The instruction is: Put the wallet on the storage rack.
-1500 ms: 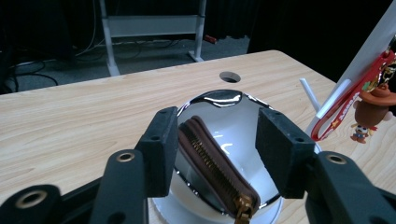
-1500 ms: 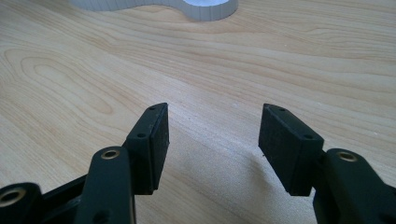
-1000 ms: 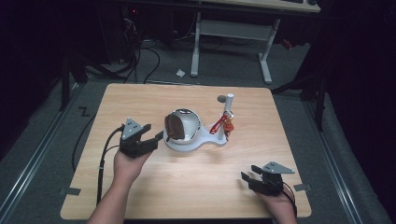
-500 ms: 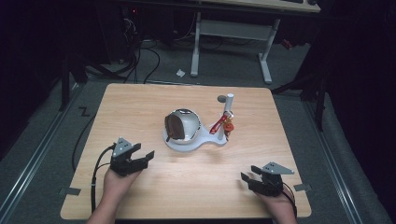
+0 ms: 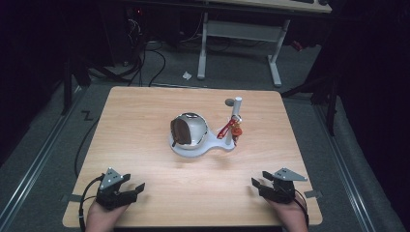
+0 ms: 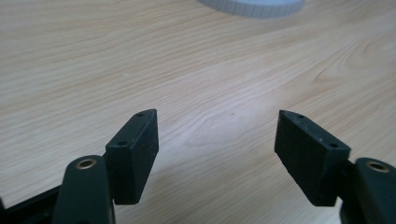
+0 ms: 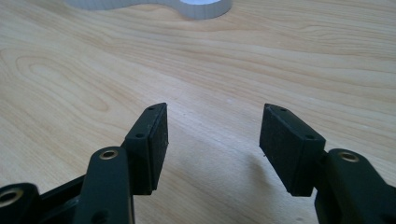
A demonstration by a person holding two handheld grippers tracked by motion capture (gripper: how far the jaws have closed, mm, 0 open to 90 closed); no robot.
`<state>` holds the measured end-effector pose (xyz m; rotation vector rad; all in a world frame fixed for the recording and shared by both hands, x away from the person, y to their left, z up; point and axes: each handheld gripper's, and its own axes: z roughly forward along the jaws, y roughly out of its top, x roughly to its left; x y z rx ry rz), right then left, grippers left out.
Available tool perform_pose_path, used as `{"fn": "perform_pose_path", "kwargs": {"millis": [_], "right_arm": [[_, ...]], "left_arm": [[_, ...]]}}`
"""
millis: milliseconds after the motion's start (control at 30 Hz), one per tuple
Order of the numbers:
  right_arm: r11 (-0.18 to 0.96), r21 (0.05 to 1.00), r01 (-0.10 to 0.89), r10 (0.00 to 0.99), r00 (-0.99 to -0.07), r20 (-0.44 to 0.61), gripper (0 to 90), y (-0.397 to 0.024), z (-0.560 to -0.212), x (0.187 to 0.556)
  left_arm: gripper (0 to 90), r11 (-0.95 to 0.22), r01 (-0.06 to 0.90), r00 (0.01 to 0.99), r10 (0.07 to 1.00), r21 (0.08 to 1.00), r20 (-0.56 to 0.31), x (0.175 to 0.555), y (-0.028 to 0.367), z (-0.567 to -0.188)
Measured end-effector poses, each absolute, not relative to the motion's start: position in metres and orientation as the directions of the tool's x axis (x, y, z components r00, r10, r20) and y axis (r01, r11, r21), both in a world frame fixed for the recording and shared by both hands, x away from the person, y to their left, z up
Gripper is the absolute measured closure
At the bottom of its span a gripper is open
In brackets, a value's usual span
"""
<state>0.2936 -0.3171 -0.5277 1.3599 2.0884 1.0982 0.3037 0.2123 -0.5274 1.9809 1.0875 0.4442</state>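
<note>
Nearest the wooden table's (image 5: 145,111) front edge, the left gripper (image 5: 134,190) has just been opening, nothing between its jaws; the right gripper (image 5: 258,184) also gapes empty. Beyond both, mid-table, sits the shiny chrome dome on its white base (image 5: 189,131), well apart from either.

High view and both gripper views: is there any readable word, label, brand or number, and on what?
None can be read. The chrome dome, its white base, the red piece on the white post, the wooden table and both hand-held grippers carry no legible text.
</note>
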Motion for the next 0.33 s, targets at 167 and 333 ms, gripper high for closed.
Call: {"fn": "perform_pose_path", "kwargs": {"millis": [167,333], "right_arm": [[0.189,0.8,0.569,0.912,-0.404,0.072,41.4,-0.321,-0.5259,0.2964],[0.176,0.795,0.58,0.916,-0.392,0.083,38.6,-0.322,-0.5272,0.2972]], "left_arm": [[30.0,-0.255,0.538,0.553,0.826,0.803,-0.109,0.3115,0.2208,-0.526],[26.1,-0.227,0.549,0.548,0.825,0.804,-0.141,0.3142,0.2255,-0.5263]]}}
